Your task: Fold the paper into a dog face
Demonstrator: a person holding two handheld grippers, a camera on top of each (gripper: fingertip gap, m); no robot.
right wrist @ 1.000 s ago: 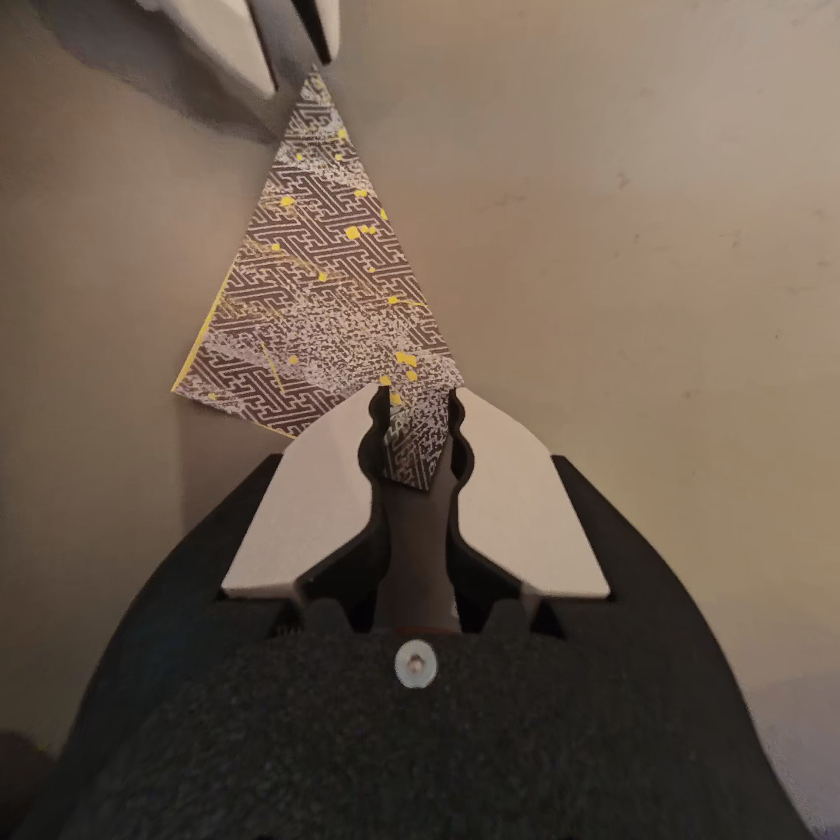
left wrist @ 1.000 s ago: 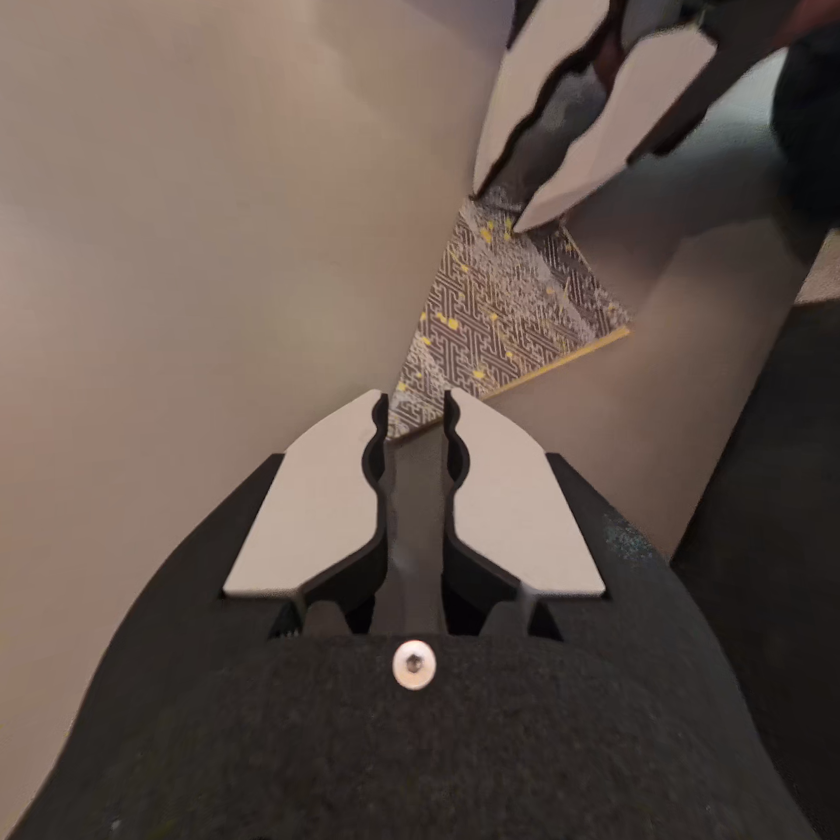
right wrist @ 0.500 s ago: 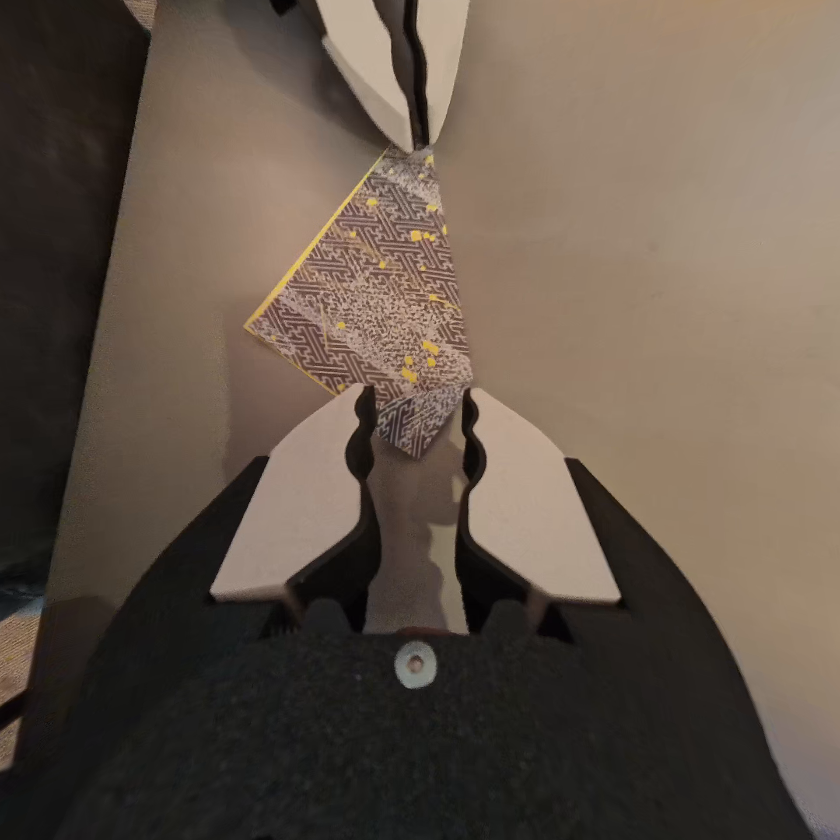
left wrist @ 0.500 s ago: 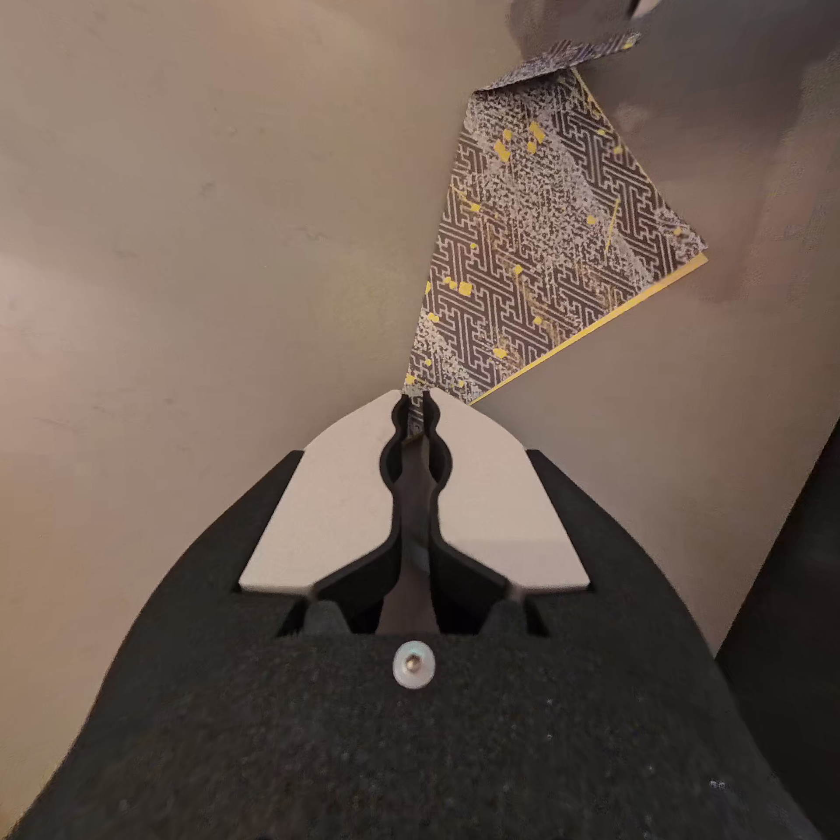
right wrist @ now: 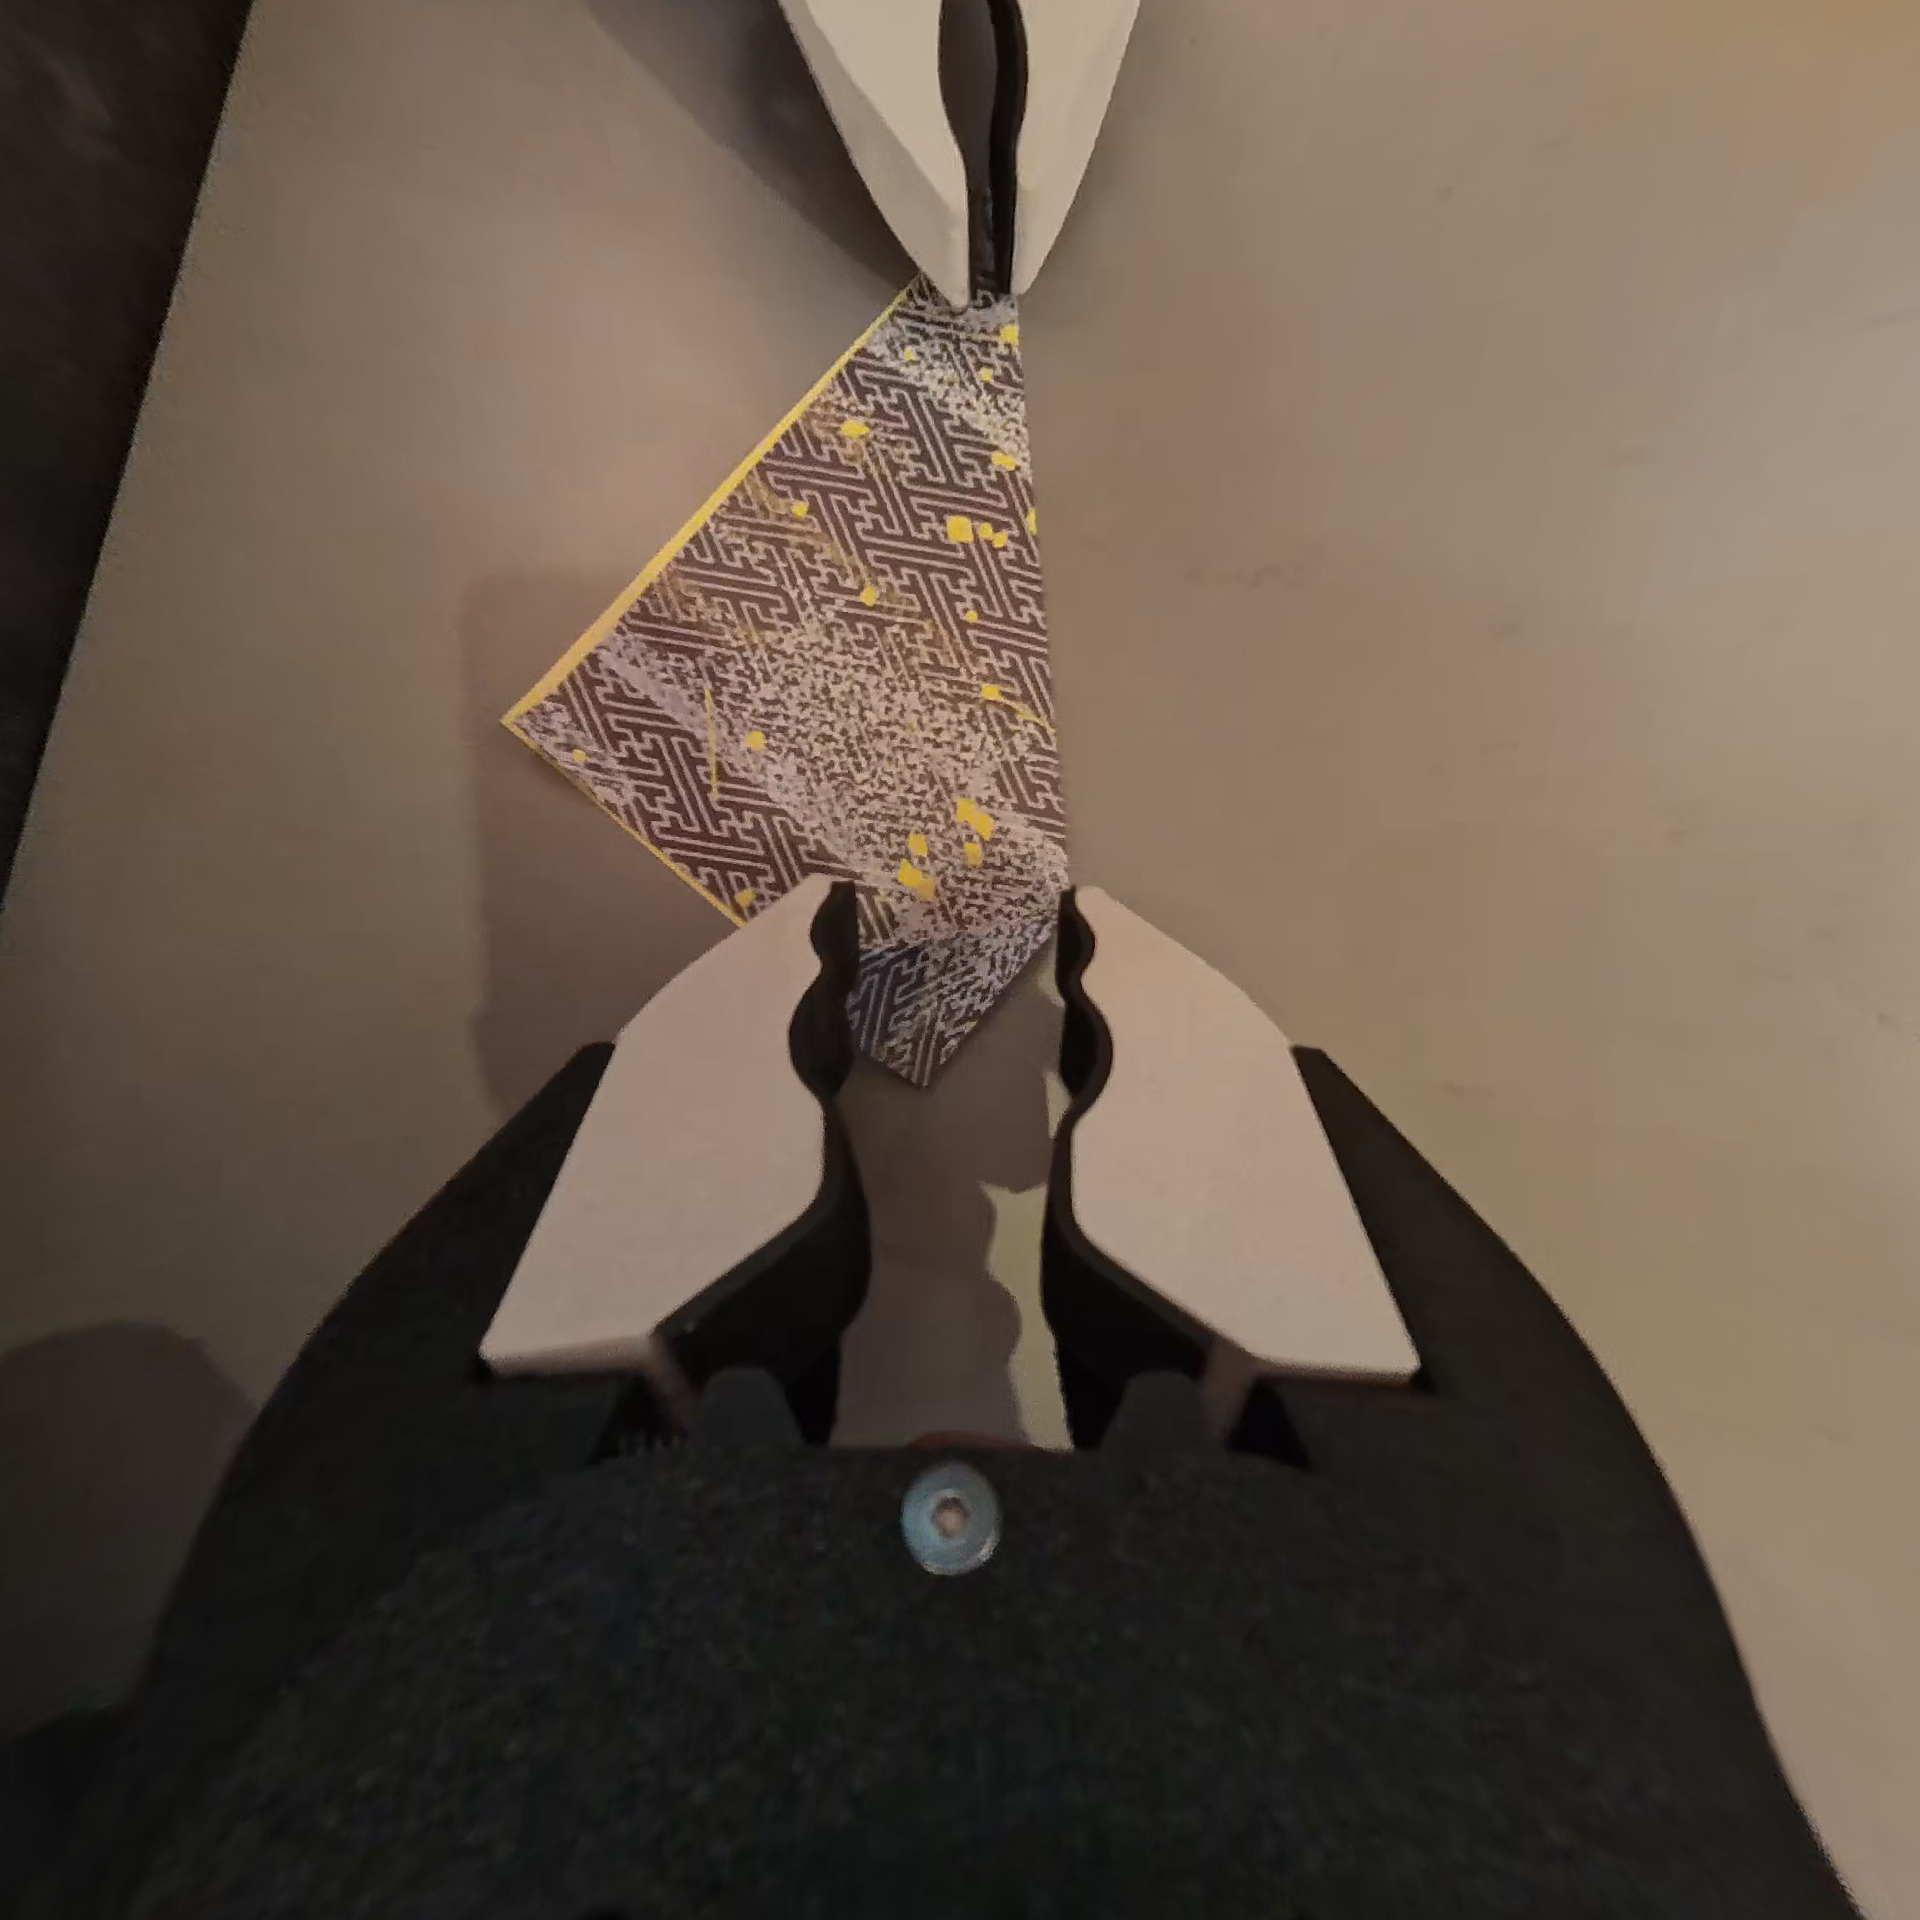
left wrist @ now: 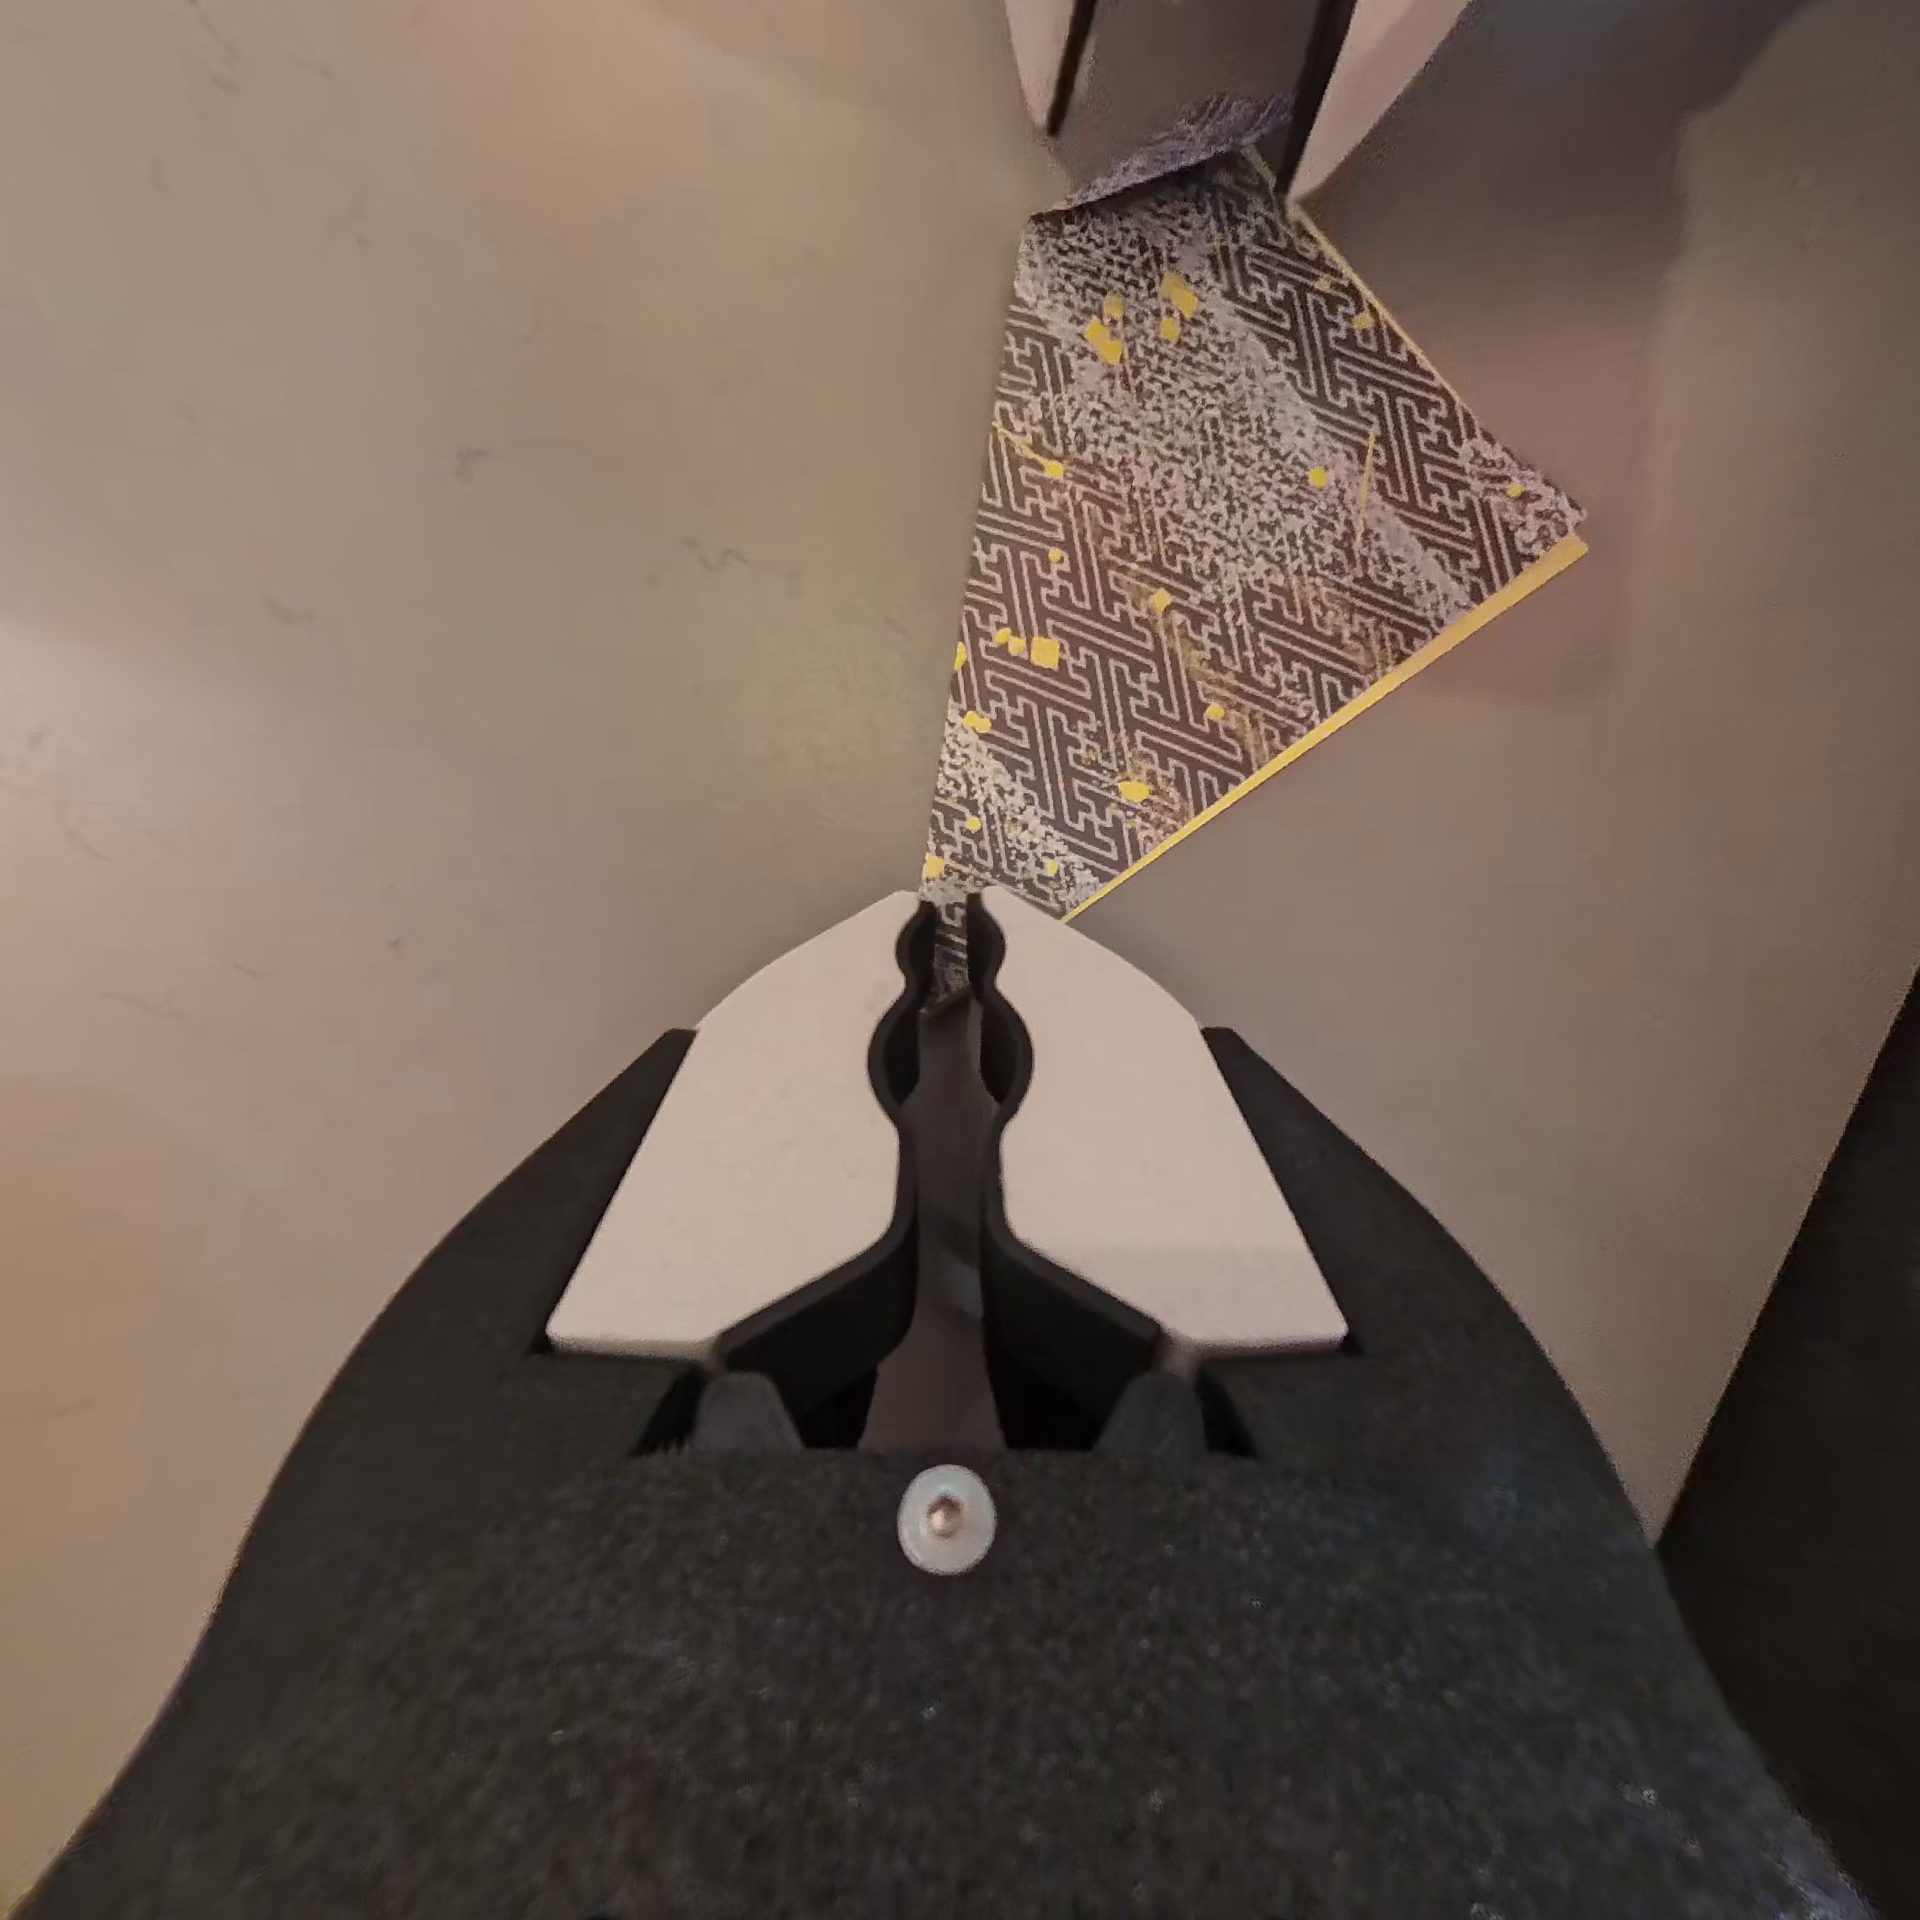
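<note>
My right gripper (right wrist: pixel 954 914) spread wider since 0.5 s ago; paper (right wrist: pixel 862 665) corner lies btwn its jaws. Left gripper (left wrist: pixel 948 914) pinches paper's far corner.

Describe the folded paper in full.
The paper is folded into a triangle, dark with a pale maze-like pattern, speckled patches, yellow flecks and a yellow underside edge. It lies on the beige table. The left hand-held gripper pinches one tip; the other, slightly raised, sits between the right hand-held gripper's open jaws.

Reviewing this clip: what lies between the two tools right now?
Only the folded patterned paper spans from the left tool, shut on one corner, to the open right tool around the opposite corner. Right wrist view shows this.
</note>
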